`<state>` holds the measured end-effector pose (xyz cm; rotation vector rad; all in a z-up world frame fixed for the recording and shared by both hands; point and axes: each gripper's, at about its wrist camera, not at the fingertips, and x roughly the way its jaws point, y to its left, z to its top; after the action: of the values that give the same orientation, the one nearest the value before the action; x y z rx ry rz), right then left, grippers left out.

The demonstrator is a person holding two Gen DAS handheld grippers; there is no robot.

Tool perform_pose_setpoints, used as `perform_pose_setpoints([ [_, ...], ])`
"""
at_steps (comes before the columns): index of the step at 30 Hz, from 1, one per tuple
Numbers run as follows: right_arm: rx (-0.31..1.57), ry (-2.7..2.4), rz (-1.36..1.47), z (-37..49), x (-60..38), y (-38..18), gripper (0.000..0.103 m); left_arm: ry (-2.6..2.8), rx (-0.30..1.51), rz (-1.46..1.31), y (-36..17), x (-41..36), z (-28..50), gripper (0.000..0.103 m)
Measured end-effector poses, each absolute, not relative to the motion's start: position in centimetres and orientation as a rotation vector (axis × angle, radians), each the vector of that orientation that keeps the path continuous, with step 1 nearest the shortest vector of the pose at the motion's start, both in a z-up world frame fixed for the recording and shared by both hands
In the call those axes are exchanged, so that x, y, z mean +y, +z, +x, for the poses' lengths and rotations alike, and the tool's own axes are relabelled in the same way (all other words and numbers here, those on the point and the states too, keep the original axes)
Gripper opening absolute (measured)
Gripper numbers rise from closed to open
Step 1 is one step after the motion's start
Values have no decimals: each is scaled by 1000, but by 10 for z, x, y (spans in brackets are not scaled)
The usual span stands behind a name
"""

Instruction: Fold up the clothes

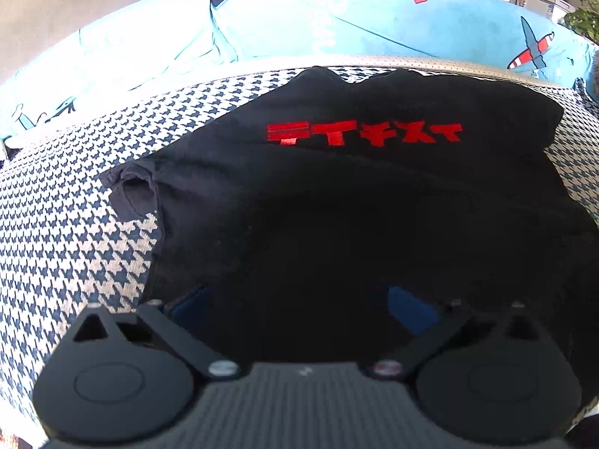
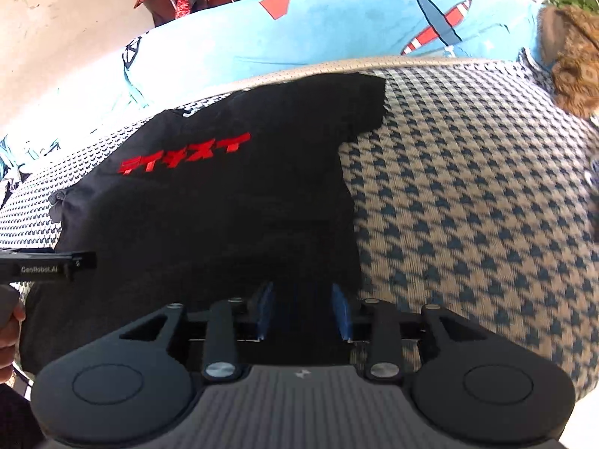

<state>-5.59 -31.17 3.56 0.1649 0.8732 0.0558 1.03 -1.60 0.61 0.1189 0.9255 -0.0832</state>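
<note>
Two hand-held grippers over black T-shirt (image 1: 337, 194), left (image 1: 299, 299) spread wide, right (image 2: 303, 310) partly parted, gripping nothing.

- The left wrist view looks forward, low and close, over the black T-shirt with red lettering (image 1: 337, 194) toward the far edge of the houndstooth-patterned cushion (image 1: 75, 194).
- The right wrist view faces the same way from nearer the shirt's right edge (image 2: 224, 205).
- Both share the shirt, cushion (image 2: 468, 205) and the light-blue airplane-print blanket (image 1: 337, 18) (image 2: 337, 30).
</note>
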Motion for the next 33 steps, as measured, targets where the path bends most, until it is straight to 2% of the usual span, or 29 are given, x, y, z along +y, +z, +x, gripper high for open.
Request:
perform_pose_setpoints([
  [7,889,15,185,-77,-314,29,50,-78,915,118,7,-13,7,103],
  [16,918,-4,113,-91,-302,17,51,-66,910,117,7,-8,4,103],
  [17,921,-5,102,-92,-300,16,49,-65,910,116,7,-8,4,103],
  [18,922,-9,91,-93,-299,15,39,-65,910,117,7,-8,3,103],
  [19,918,-18,81,-95,-299,16,23,-64,911,117,7,-7,3,103],
  [21,910,-40,70,-98,-299,17,7,-60,912,120,7,-6,3,103],
  [22,905,-50,65,-99,-300,17,4,-57,912,121,7,-6,3,103],
  [33,931,-150,109,-119,-319,18,3,-44,918,117,10,1,-2,103],
])
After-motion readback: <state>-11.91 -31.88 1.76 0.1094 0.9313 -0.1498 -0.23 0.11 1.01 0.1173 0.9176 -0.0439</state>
